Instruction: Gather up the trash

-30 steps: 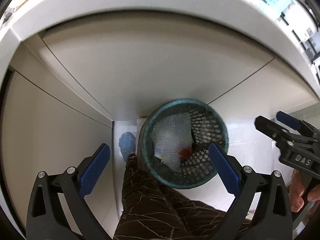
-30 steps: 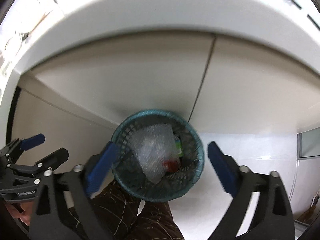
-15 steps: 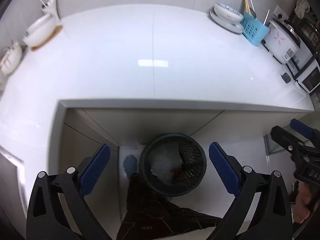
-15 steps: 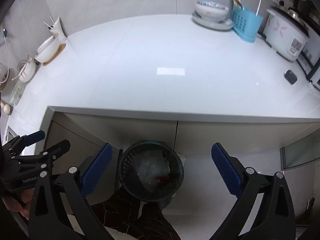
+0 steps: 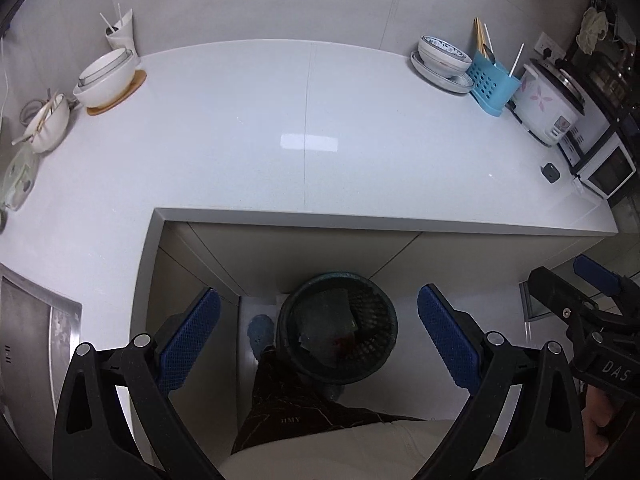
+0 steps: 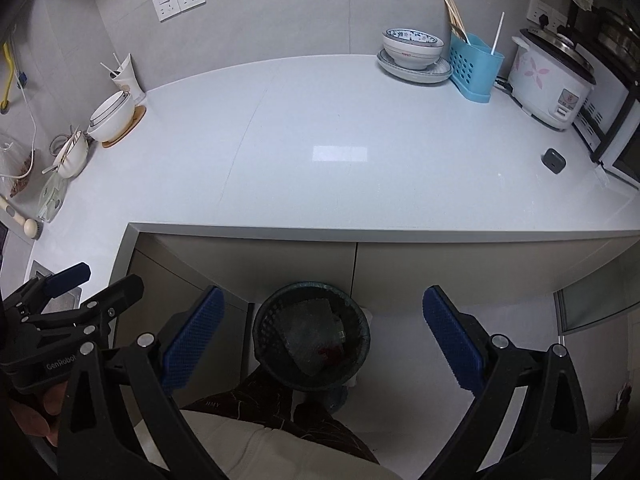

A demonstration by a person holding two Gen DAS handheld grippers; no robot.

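A dark teal mesh bin [image 5: 384, 316] [image 6: 272, 316] stands on the floor against the counter's cabinet doors. Inside it lie a sheet of bubble wrap [image 5: 324, 312] [image 6: 308, 328] and a red scrap [image 5: 342, 340] [image 6: 330, 354]. My left gripper [image 5: 318, 338] hangs high above the bin, open and holding nothing. My right gripper [image 6: 320, 340] is also well above the bin, open and holding nothing. Each gripper shows at the edge of the other's view, the right one [image 5: 576, 296] and the left one [image 6: 88, 288].
The white countertop [image 5: 312, 140] [image 6: 344, 152] carries bowls on a wooden coaster [image 5: 106, 76], stacked dishes [image 6: 414, 54], a blue utensil holder [image 6: 474, 68], a rice cooker [image 6: 552, 80] and a small dark object [image 6: 554, 160]. A sink [image 5: 36, 332] lies at left. A person's patterned trouser leg [image 5: 292, 396] stands beside the bin.
Both grippers have risen and pulled back from close over the bin. The countertop and its dishes have come into view. Both stay open.
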